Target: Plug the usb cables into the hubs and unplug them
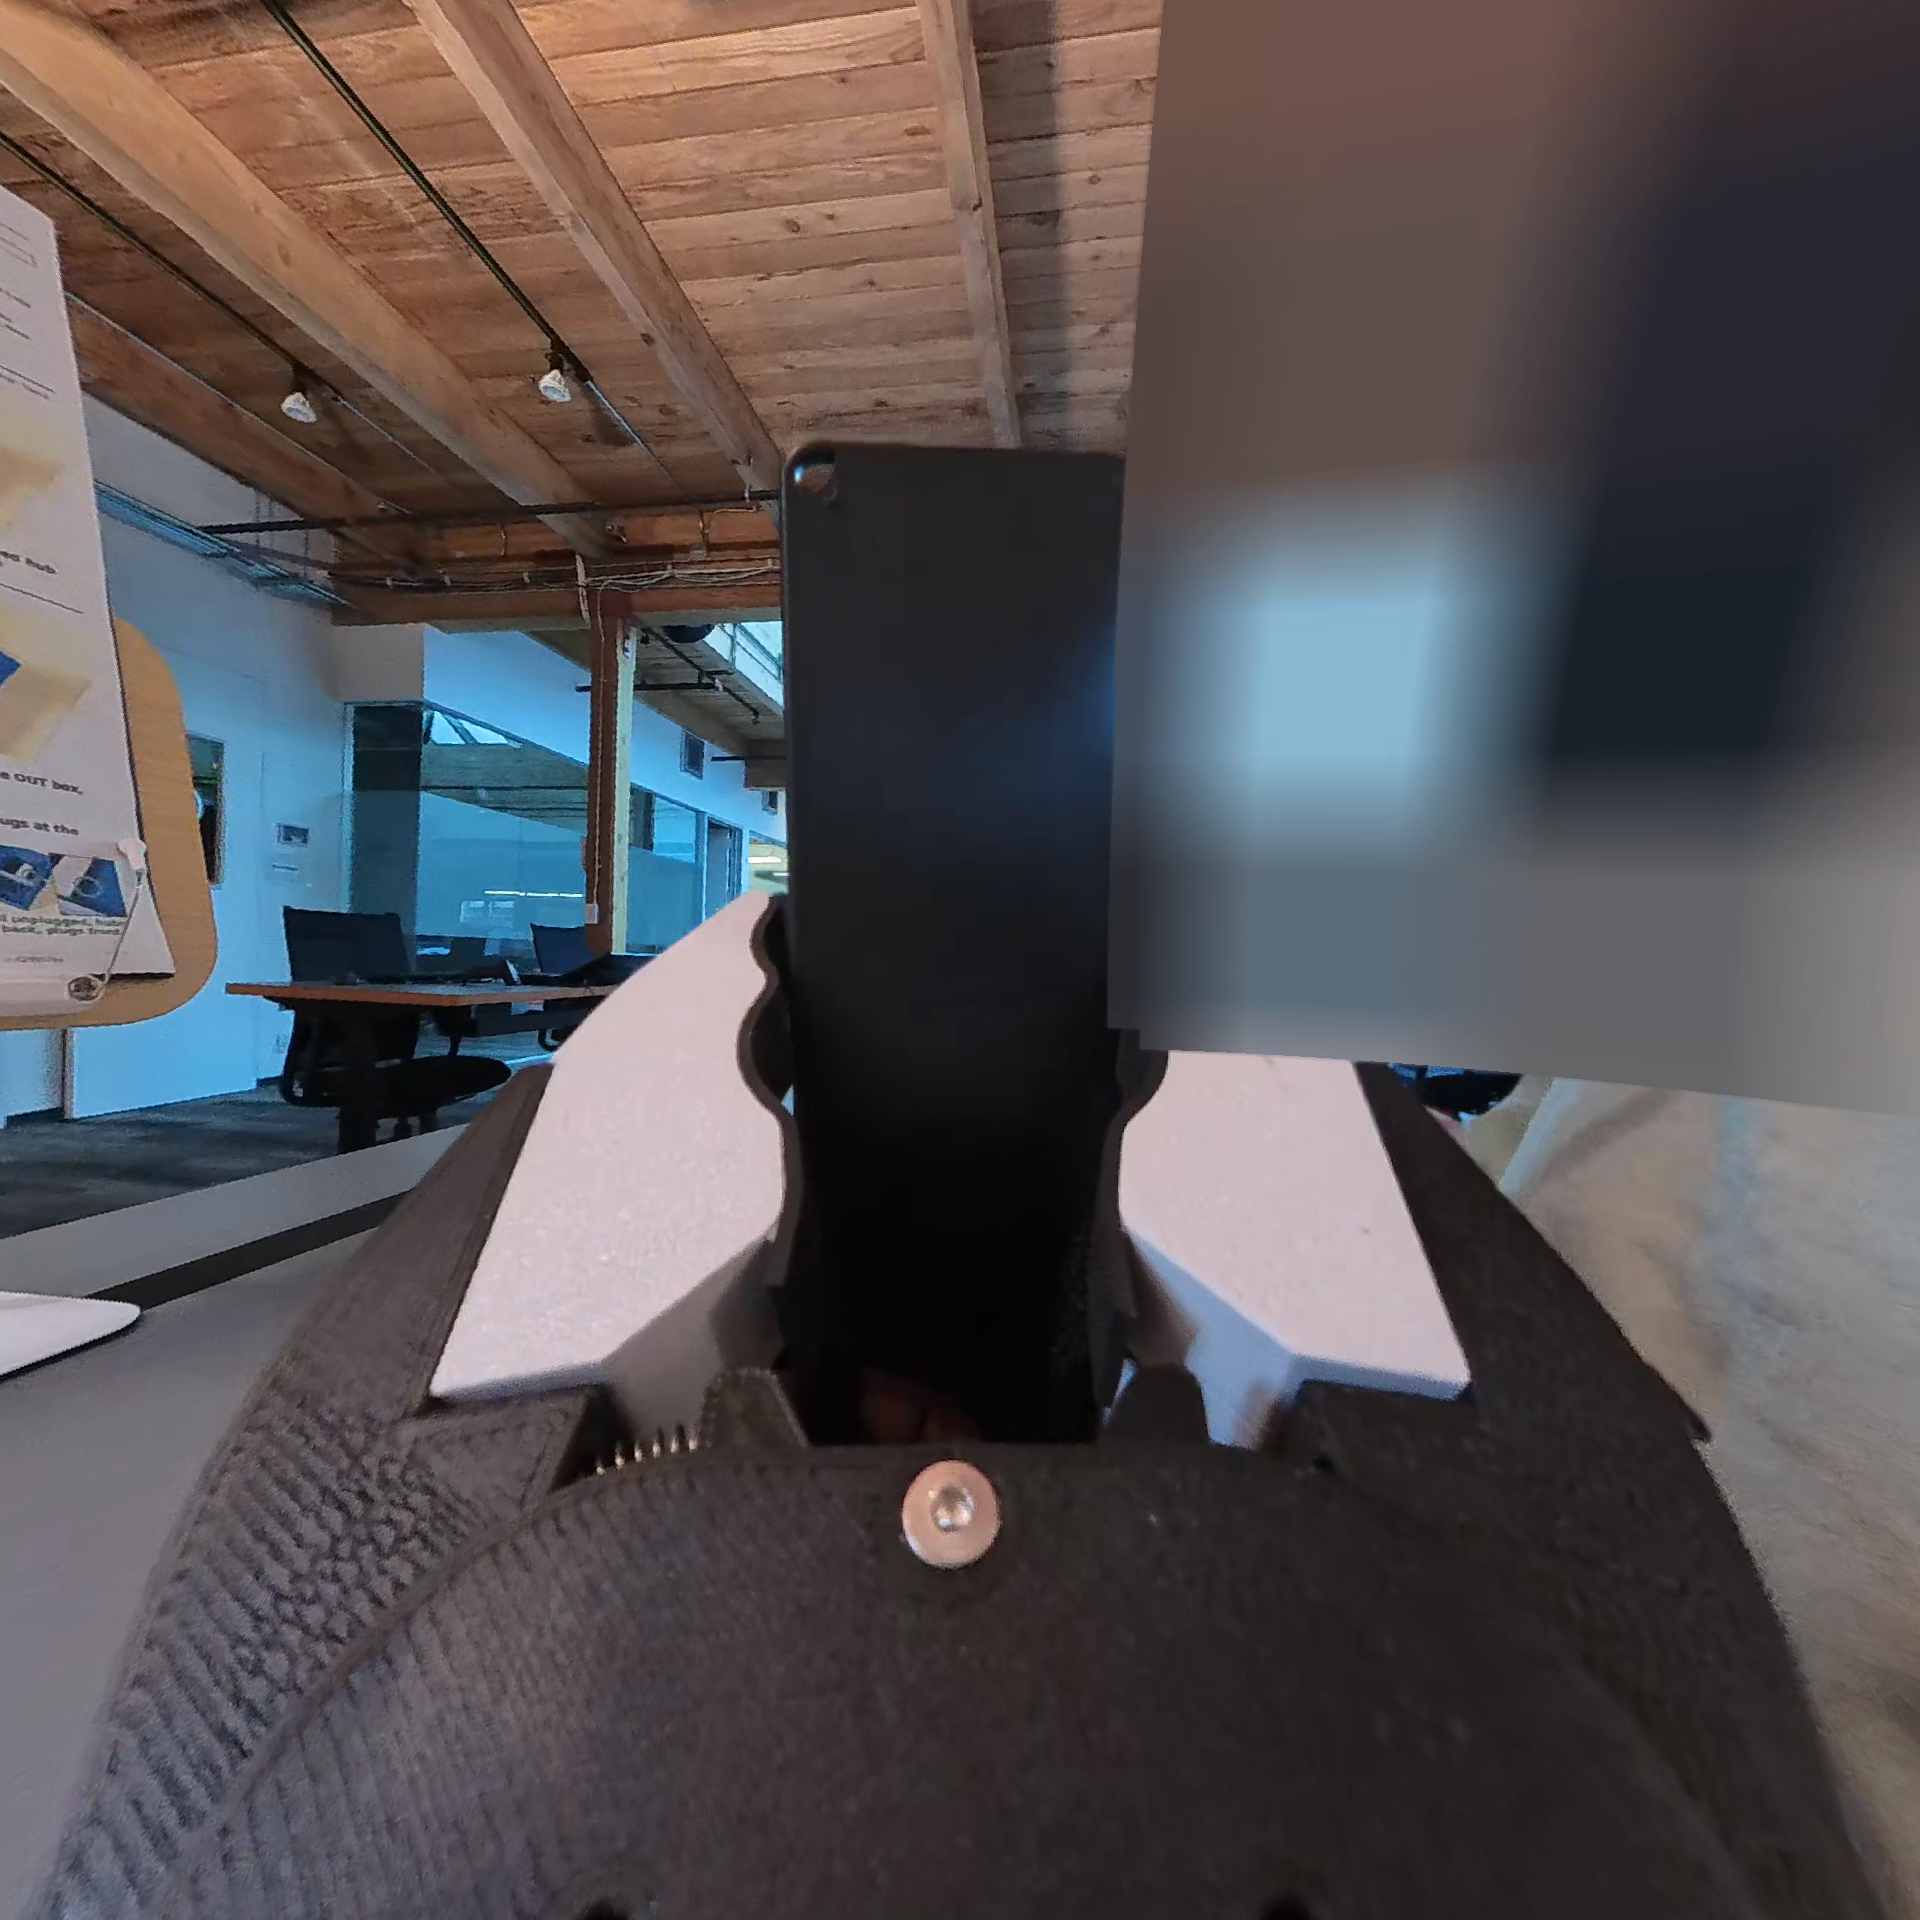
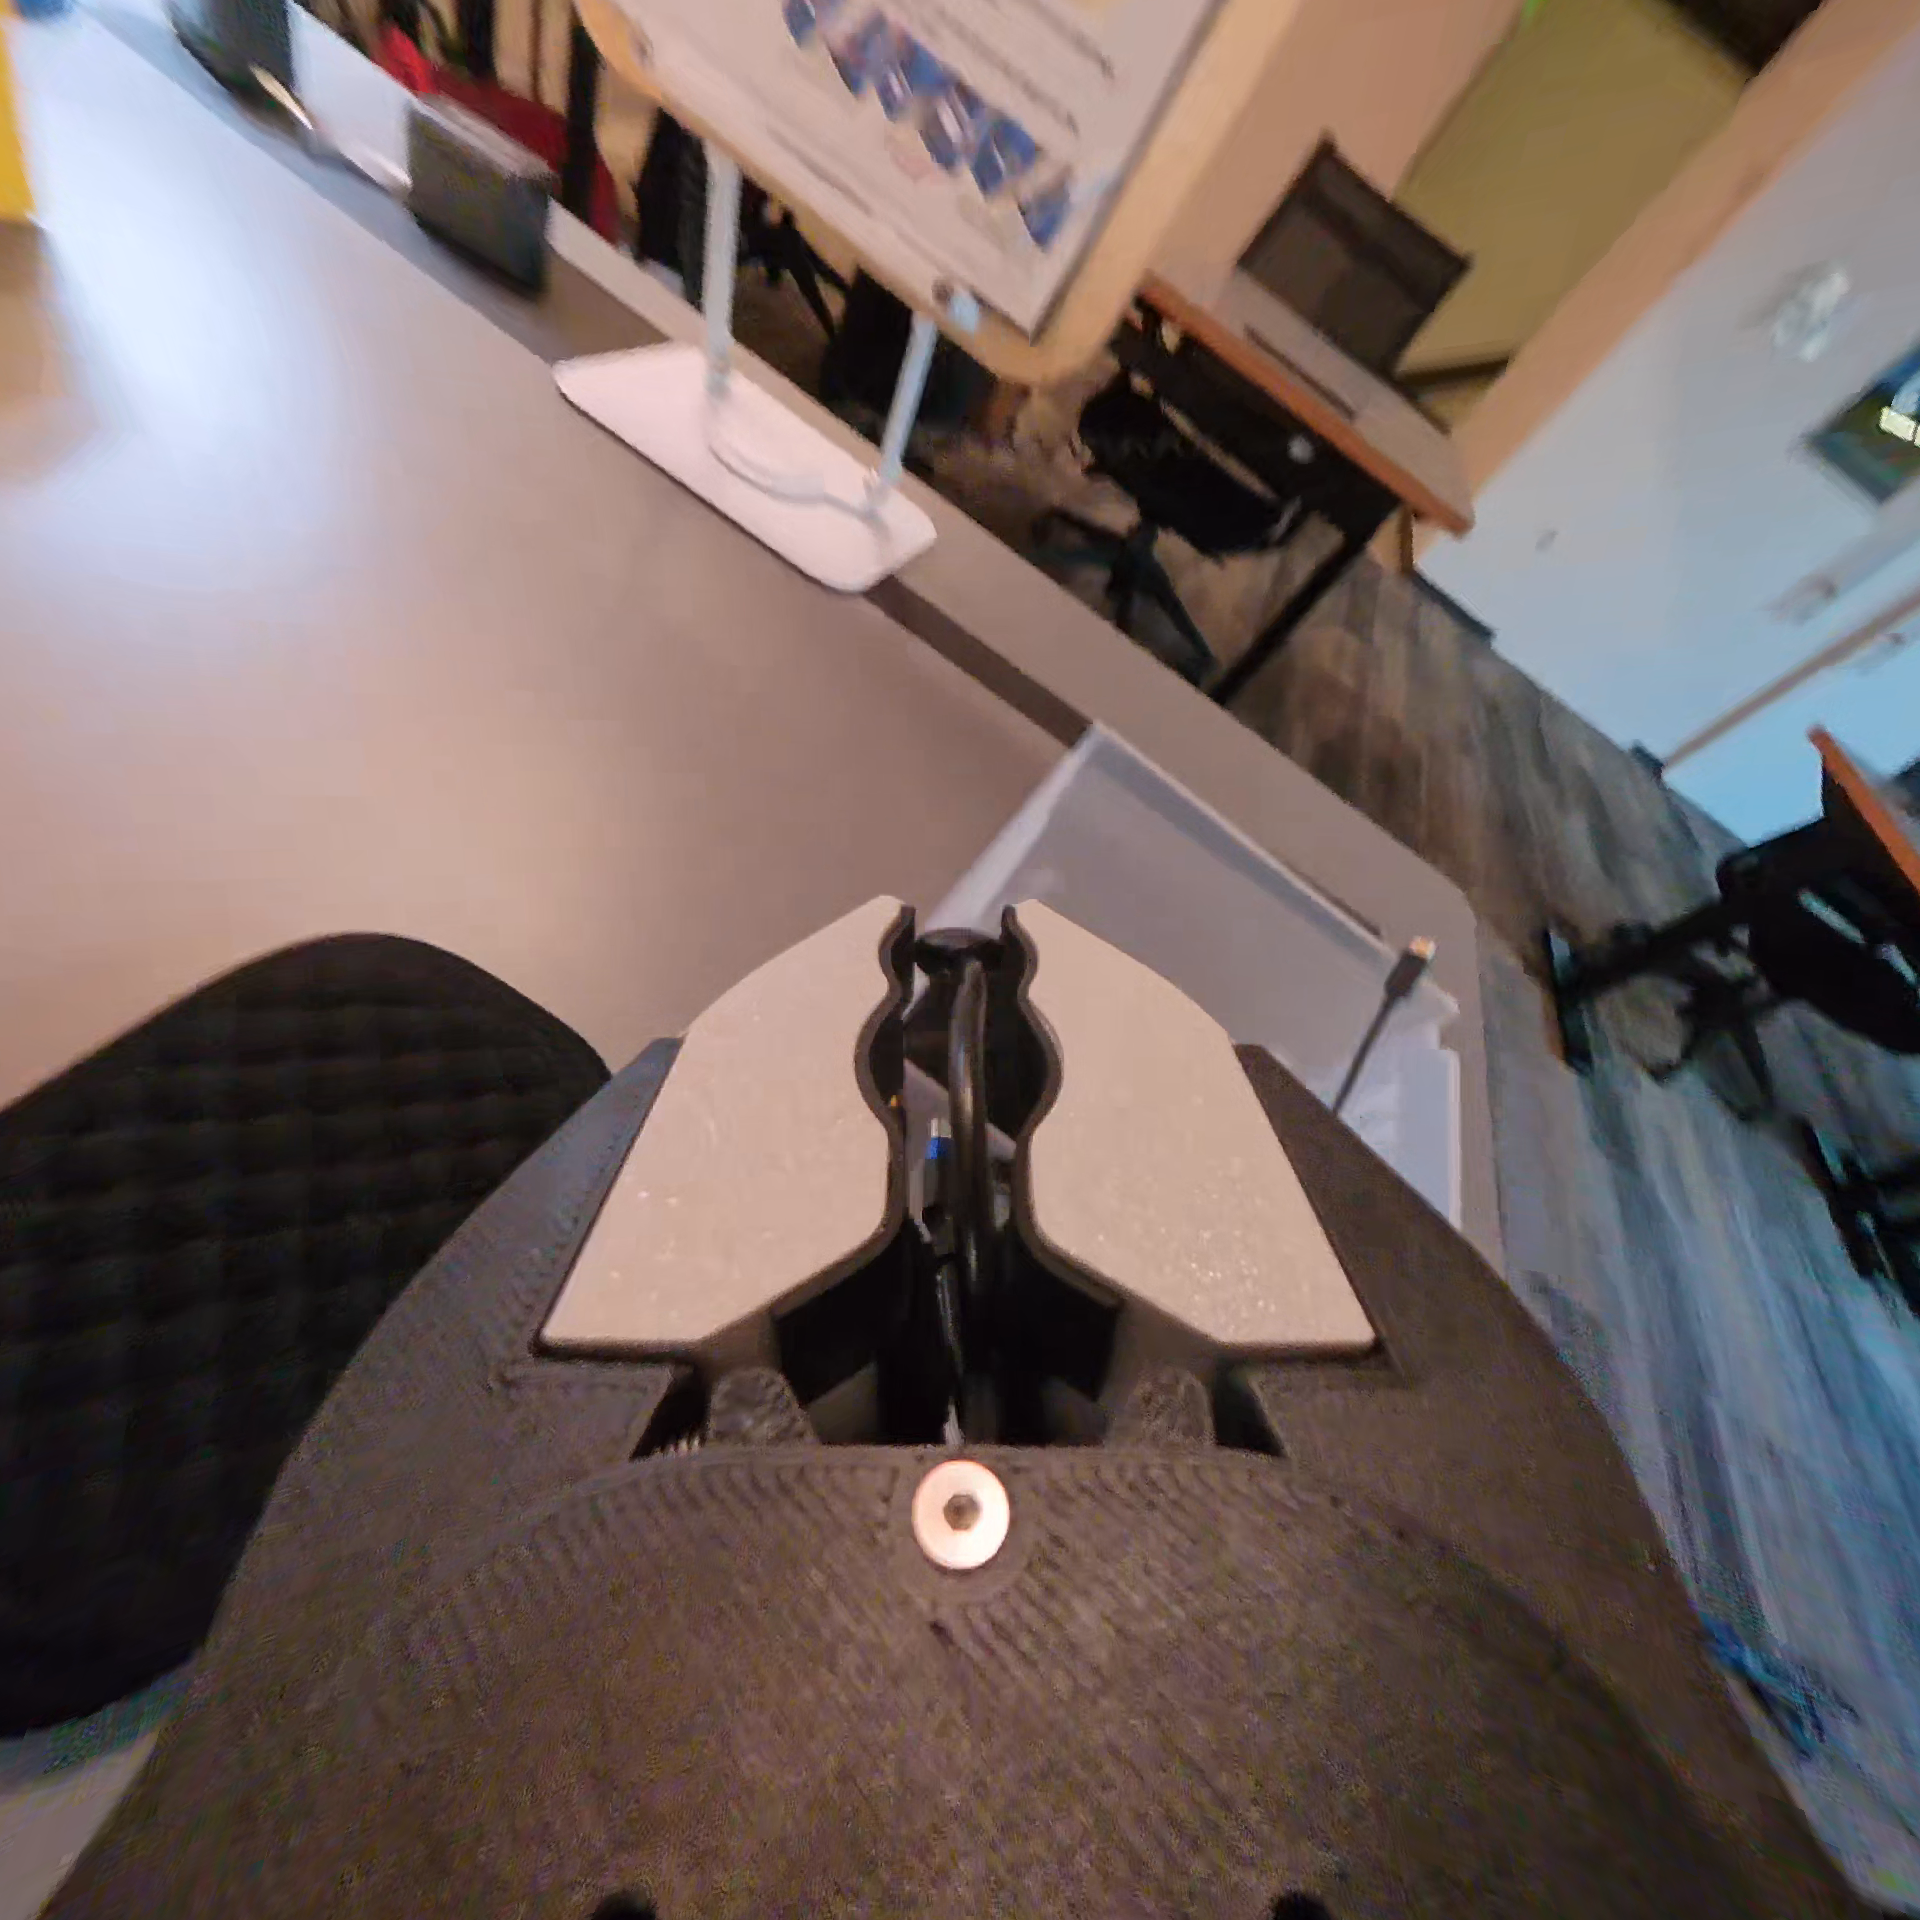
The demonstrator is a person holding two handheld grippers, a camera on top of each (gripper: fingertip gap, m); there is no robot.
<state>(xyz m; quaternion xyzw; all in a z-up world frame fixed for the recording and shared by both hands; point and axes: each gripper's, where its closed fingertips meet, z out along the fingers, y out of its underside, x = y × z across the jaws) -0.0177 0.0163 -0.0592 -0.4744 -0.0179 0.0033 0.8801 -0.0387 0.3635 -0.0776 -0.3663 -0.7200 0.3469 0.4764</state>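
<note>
Left wrist view first: our left gripper (image 1: 951,997) has its fingers clamped on a flat black hub (image 1: 951,831), which stands upright between them and rises well past the tips, raised off the grey table (image 1: 156,1382) toward the wooden ceiling. None of its ports can be seen from this side. In the right wrist view, our right gripper (image 2: 958,935) is nearly closed, its fingers pinching a thin black cable (image 2: 968,1049) that runs back through the gap toward the palm; the plug end sits at or past the tips, and we cannot make it out clearly. Just beyond those tips lies a clear bin (image 2: 1195,883) at the table edge, with another cable's plug (image 2: 1418,951) poking up over its far rim. Farther off a sign stand (image 2: 748,468) sits on the table. We judge the step in hand to be bringing plug and hub together. To do it well, we should keep the hub steady, turn its port edge toward the right gripper, square the plug to the slot, and push straight, without wiggling the cable sideways.
</note>
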